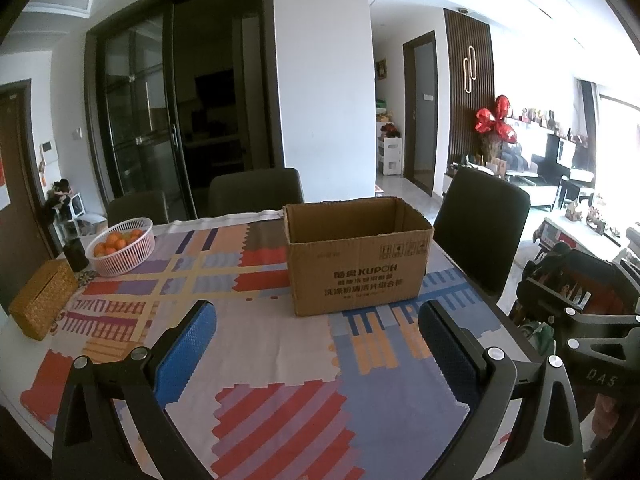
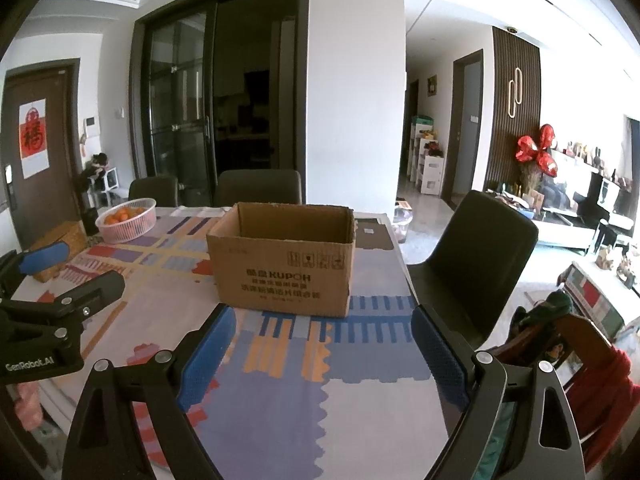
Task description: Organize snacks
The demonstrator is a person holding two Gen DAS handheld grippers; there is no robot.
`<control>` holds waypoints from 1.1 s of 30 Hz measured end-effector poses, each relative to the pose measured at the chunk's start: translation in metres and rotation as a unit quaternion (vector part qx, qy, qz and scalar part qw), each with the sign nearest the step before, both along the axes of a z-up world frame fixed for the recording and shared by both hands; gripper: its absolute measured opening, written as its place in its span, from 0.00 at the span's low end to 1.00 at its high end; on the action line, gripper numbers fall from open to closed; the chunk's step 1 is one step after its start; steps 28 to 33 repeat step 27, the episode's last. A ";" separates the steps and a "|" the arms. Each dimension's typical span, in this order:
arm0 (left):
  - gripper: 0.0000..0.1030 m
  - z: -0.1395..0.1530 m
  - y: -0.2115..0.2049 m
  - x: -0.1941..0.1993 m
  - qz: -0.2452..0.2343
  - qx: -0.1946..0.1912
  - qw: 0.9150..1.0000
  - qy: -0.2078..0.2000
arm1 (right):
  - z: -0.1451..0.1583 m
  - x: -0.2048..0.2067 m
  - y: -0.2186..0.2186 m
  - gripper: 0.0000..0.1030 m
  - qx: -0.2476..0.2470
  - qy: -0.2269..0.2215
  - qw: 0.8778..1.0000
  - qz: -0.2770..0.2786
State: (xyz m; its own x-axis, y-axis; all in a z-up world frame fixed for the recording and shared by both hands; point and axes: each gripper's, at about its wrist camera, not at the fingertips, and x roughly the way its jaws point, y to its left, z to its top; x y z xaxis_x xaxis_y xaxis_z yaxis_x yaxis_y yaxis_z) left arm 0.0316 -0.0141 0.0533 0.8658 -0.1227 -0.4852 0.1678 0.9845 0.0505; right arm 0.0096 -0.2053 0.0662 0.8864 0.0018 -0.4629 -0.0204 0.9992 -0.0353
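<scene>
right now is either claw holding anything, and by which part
Nothing is held: the left claw and right claw are both open over the patterned tablecloth.

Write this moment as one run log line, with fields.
left gripper: open, empty | right gripper: open, empty | cardboard box: on table, open top | snacks: none visible

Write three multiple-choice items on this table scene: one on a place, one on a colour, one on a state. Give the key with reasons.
1. Where does the basket of oranges stand relative to the cardboard box?
A. inside it
B. to its left, apart
C. on top of it

2. What colour are the gripper pads?
A. blue
B. yellow
C. white

3. How is the box's top?
A. taped shut
B. covered with cloth
C. open

Key: B, bare tablecloth lies between them; A, blue pads show in both wrist views; C, the box's inner walls are visible.
</scene>
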 end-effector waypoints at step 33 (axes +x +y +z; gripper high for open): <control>1.00 0.006 0.002 0.003 0.004 0.000 1.000 0.001 | 0.003 0.000 0.000 0.87 0.002 0.004 1.000 -0.002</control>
